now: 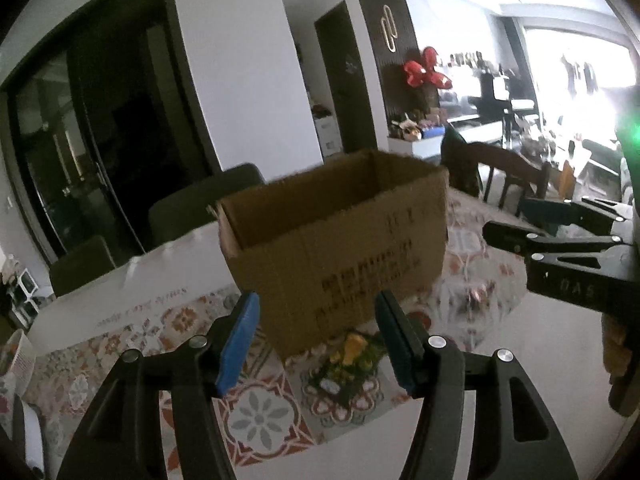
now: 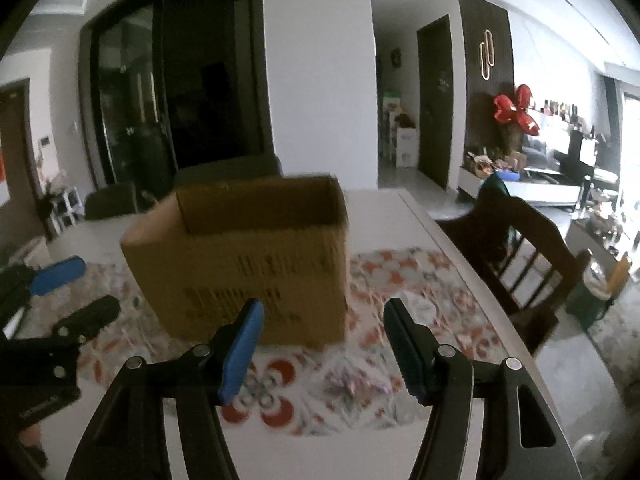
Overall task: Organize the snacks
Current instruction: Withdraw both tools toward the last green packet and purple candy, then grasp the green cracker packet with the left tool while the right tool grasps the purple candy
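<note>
While both my grippers hang part-open and empty, risks stack up. Left gripper (image 1: pixel 316 340) points at snack packet (image 1: pixel 352 354) lying on patterned cloth (image 1: pixel 260 412), tucked against near corner of cardboard box (image 1: pixel 336 240). Pad could clip box, shove it. Right gripper (image 2: pixel 324 346) faces box wall (image 2: pixel 240 276); no snack visible there. Blurred view makes misjudged closing likely.

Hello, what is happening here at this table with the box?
A person holds a hand-held gripper in each hand over a table with a patterned cloth. Both point at an open cardboard box. The left hand-held gripper and the right hand-held gripper are open and hold nothing. A snack packet lies on the cloth in front of the box, not yet picked up.
</note>
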